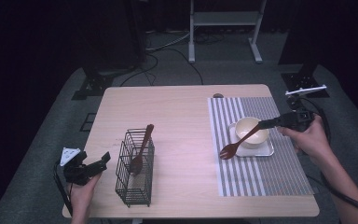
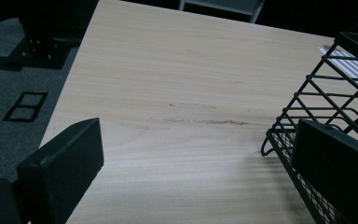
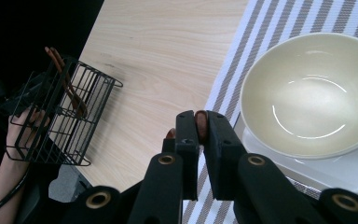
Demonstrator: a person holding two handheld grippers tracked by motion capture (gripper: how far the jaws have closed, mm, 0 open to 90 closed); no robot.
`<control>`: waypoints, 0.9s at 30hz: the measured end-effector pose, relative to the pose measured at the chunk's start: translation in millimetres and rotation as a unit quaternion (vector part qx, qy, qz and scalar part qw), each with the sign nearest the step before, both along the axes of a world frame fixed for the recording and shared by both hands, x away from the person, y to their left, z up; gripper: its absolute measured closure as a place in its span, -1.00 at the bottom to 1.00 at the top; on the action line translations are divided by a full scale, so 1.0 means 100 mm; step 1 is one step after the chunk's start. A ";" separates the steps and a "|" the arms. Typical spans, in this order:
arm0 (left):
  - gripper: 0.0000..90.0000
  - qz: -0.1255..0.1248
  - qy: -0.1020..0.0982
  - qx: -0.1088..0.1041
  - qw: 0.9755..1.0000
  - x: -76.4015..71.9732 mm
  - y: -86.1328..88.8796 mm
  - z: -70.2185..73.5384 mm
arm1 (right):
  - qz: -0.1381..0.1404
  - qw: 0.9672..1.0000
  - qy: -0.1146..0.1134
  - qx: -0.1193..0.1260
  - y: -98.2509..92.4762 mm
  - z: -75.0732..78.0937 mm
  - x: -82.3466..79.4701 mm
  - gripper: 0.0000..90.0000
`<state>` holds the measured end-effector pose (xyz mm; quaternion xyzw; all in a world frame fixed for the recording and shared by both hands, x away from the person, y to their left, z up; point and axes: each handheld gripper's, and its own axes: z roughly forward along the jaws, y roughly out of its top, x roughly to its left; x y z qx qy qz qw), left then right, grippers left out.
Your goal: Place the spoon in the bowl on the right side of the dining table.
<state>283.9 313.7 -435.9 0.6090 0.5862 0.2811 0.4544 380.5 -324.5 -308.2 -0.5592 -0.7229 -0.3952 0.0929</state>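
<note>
My right gripper (image 1: 266, 123) is shut on the handle end of a brown wooden fork (image 1: 235, 145). The fork slants down across the cream bowl (image 1: 251, 130), and its tines hang over the striped placemat (image 1: 256, 177). In the right gripper view the jaws of my right gripper (image 3: 200, 119) pinch a sliver of the fork handle (image 3: 201, 130) beside the bowl (image 3: 312, 93). My left gripper (image 1: 103, 161) is open with nothing between its fingers, just left of a black wire basket (image 1: 135, 172). A wooden spoon (image 1: 142, 147) stands in that basket. The left gripper (image 2: 198, 172) faces bare table, with the basket (image 2: 326, 93) at its right.
The bowl sits on a white square plate (image 1: 261, 149) on the placemat at the table's right. Bare wood (image 1: 177, 116) lies between basket and placemat. A small dark object (image 1: 218, 95) rests near the far edge. A white stand (image 1: 223, 28) and cables are on the floor behind.
</note>
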 end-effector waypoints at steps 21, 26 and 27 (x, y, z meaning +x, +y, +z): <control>-0.96 -0.002 0.002 0.002 1.000 0.00 -0.02 -0.01 | -0.032 0.999 0.002 -0.001 -0.25 0.00 -0.01 0.85; -0.96 -0.002 0.003 0.003 1.000 0.00 -0.02 -0.01 | -0.039 0.999 0.002 0.000 -0.30 -0.01 -0.01 0.85; -0.96 -0.002 0.004 0.005 1.000 0.00 -0.02 -0.01 | -0.043 0.999 0.003 0.001 -0.33 -0.01 -0.02 0.85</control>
